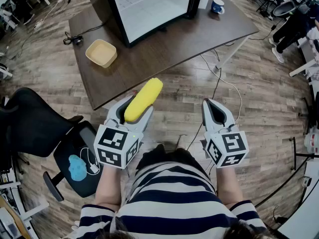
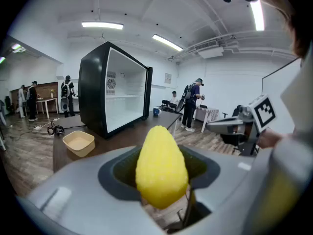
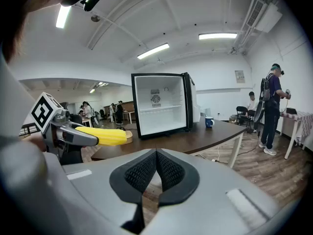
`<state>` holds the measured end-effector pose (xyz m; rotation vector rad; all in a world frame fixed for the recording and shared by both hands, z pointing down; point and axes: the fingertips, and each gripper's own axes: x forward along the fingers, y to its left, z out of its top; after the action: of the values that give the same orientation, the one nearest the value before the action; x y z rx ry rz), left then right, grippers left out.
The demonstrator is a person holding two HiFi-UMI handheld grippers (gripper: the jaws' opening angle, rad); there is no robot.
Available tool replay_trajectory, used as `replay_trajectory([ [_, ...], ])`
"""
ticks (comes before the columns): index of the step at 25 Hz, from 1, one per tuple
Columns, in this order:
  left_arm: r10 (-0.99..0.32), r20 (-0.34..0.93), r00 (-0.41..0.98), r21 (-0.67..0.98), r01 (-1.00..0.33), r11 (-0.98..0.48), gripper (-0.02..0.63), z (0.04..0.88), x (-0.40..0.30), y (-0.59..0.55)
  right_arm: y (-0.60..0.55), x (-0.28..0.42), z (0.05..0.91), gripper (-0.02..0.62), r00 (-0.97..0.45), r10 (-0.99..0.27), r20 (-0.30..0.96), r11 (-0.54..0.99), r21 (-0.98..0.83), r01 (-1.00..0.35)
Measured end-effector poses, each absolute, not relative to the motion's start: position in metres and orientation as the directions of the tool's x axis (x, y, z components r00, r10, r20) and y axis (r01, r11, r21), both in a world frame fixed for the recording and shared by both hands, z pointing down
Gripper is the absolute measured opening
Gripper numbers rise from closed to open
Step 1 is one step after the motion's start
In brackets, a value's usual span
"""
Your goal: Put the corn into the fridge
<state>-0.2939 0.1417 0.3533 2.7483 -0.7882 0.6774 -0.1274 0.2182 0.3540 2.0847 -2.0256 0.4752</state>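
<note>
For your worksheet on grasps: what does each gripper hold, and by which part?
The left gripper holds the corn by its near end; the right gripper is shut, empty.

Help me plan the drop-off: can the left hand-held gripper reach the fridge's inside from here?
Probably yes, after stepping closer: the fridge stands open toward the left hand-held gripper, and only bare table lies between; the bowl sits aside.
</note>
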Motion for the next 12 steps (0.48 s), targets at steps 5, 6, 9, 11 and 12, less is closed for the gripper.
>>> replay_trajectory([
  [5,-0.465,0.470,0.750,0.069,-0.557,-0.828,0.000,0.353,-0.281,0.134,0.210,-0.114,0.354,-0.009,-0.001,-0.939,0.344,-0.044,-0.120,-0.992],
  [6,-0.467,0.470,0.749,0.070,-0.559,-0.826,0.000,0.353,-0.278,0.132,0.208,-0.111,0.355,-0.009,-0.004,-0.938,0.345,-0.041,-0.124,-0.991],
  [9,-0.473,0.468,0.746,0.069,-0.565,-0.822,0.000,0.353,-0.267,0.130,0.204,-0.100,0.359,-0.008,-0.016,-0.935,0.355,-0.029,-0.122,-0.992],
  [11,-0.480,0.465,0.744,0.067,-0.570,-0.819,0.000,0.352,-0.257,0.128,0.200,-0.092,0.360,-0.009,-0.028,-0.934,0.357,-0.019,-0.125,-0.992],
  [12,-0.485,0.462,0.742,0.065,-0.574,-0.816,0.000,0.352,-0.252,0.127,0.198,-0.087,0.360,-0.009,-0.034,-0.934,0.357,-0.012,-0.128,-0.992],
])
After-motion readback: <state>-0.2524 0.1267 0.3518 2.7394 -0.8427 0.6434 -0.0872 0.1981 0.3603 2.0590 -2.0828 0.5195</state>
